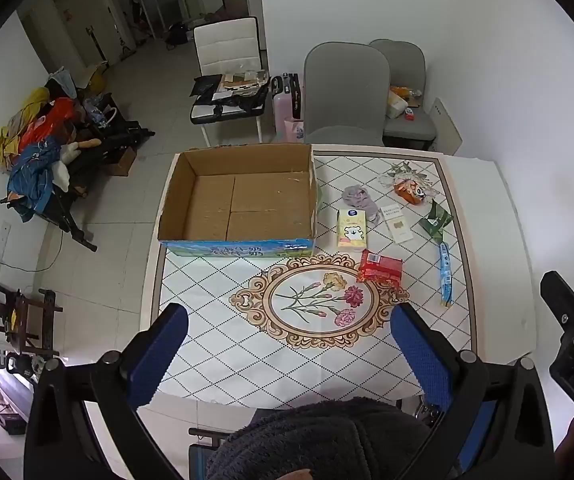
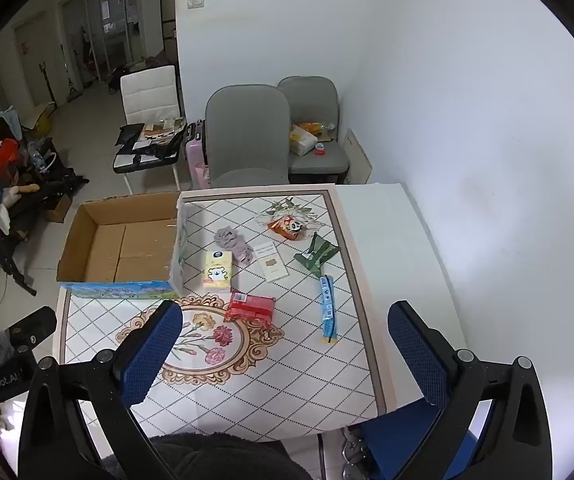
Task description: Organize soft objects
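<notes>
Left gripper point(image 1: 287, 344): jaws spread wide, nothing between the blue pads, hovering over the near table edge.
Right gripper point(image 2: 287, 344): likewise spread wide and holding nothing, above the near right part of the table.
Table point(image 1: 215, 344): patterned cloth with a floral medallion point(image 1: 321, 300) just beyond both grippers.
Red packet point(image 1: 379, 267): lies on the medallion's far right rim, the nearest item.
Yellow tissue pack point(image 1: 351, 229): just beyond the red packet, beside the box.
Grey cloth point(image 1: 361, 198): crumpled, touching the tissue pack's far side.
White card point(image 1: 397, 224): right of the tissue pack.
Blue strip packet point(image 1: 445, 276): near the right border.
Green pouch point(image 1: 435, 222): beyond the blue strip packet.
Orange snack bag point(image 1: 411, 192): far right.
Cardboard box point(image 1: 175, 204): open, empty, at the far left corner.
Grey chairs point(image 1: 345, 88): behind the table's far edge.
</notes>
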`<state>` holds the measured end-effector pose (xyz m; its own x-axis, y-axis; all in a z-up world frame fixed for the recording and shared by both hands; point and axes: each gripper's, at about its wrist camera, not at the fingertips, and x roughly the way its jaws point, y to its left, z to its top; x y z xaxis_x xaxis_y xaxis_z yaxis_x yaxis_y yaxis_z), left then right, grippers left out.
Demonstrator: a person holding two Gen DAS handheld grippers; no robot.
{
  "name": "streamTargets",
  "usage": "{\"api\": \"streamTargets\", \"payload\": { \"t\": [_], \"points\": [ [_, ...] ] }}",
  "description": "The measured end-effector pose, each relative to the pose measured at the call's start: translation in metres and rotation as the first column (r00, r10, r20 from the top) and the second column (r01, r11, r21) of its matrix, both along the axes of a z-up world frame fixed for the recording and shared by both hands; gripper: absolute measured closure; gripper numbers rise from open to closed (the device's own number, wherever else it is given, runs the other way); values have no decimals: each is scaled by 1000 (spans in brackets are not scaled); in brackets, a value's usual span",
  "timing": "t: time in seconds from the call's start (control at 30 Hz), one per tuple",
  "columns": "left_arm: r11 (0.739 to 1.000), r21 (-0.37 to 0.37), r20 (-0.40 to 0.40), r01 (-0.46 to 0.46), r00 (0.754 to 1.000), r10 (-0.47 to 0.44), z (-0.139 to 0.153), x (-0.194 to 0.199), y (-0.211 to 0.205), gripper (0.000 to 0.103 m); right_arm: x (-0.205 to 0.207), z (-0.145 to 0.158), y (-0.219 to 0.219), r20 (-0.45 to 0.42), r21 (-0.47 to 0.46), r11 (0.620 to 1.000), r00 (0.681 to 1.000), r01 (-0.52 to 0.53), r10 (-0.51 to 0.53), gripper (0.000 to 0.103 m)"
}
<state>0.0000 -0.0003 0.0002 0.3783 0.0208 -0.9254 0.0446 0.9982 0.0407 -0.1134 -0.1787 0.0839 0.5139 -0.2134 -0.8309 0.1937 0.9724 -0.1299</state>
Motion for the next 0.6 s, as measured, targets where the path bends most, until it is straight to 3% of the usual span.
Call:
{"api": "streamTargets", "payload": {
  "t": [0.6],
  "points": [
    [1000,-24,34,3,999,-2,5,-7,-5,0,-5,7,-2,24,-30,1000,1000,3,-3,0]
  ]
}}
